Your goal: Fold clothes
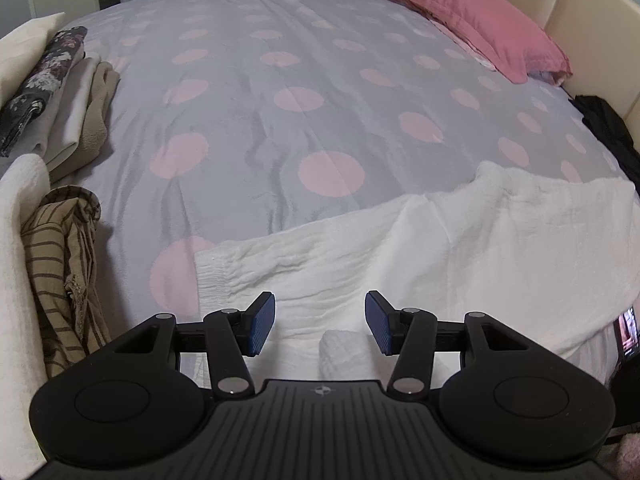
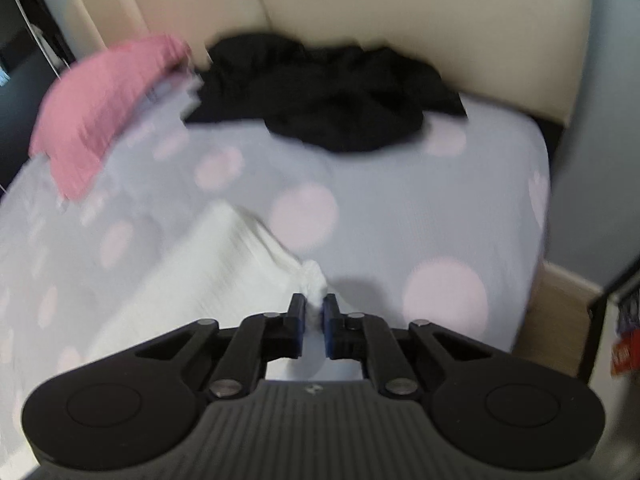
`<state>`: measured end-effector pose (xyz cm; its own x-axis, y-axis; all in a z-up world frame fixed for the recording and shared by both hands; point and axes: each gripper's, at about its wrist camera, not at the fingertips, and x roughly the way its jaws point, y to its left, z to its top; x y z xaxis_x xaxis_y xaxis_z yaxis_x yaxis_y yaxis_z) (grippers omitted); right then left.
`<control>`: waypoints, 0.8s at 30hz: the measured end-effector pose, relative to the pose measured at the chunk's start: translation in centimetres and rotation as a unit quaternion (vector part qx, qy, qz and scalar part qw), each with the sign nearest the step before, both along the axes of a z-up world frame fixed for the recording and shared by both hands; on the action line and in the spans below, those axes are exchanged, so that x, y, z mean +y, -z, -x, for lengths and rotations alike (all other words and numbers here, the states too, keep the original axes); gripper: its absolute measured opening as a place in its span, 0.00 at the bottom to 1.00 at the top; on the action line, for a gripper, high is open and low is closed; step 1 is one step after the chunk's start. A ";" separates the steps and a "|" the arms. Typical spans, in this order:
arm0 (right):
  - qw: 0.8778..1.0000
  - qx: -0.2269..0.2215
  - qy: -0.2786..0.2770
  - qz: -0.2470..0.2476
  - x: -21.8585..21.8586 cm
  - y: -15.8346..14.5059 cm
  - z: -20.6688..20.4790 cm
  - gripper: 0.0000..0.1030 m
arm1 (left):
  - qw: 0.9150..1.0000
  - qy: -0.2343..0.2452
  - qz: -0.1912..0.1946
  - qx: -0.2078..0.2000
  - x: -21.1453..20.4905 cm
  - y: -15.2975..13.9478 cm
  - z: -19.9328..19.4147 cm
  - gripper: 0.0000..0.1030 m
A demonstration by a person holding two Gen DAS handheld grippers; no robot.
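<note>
A white textured garment (image 1: 420, 248) lies spread across the near part of the bed, over the grey cover with pink dots (image 1: 280, 100). My left gripper (image 1: 320, 322) hovers just above its near edge, jaws open, with a small fold of the white cloth below the gap and untouched. In the blurred right wrist view my right gripper (image 2: 314, 320) is shut on a bunched corner of the white garment (image 2: 192, 264), which trails away to the left. The pinched cloth pokes out past the blue pads (image 2: 330, 328).
Folded clothes (image 1: 68, 92) are stacked at the bed's left edge, with a striped brown garment (image 1: 60, 264) nearer. A pink pillow (image 1: 476, 24) lies at the cream headboard (image 1: 592, 40). A crumpled black garment (image 2: 332, 92) sits against the headboard. The bed's right edge (image 2: 540, 220) drops off.
</note>
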<state>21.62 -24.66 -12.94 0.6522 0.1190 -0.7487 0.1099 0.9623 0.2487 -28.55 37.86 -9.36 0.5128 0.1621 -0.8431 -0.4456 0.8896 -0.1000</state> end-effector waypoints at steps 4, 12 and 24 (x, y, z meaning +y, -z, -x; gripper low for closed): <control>0.998 -0.058 -0.007 0.007 0.9 -1.9 -0.5 0.10 | 1.000 -0.002 -0.002 0.003 0.0 0.0 0.0 0.46; 0.995 0.079 0.044 0.051 -1.1 2.6 -2.0 0.11 | 1.000 -0.010 -0.002 0.011 0.3 0.4 -0.1 0.46; 0.990 0.107 0.092 0.001 -3.7 4.4 -0.8 0.52 | 1.000 -0.003 -0.004 0.019 0.0 1.0 -0.4 0.46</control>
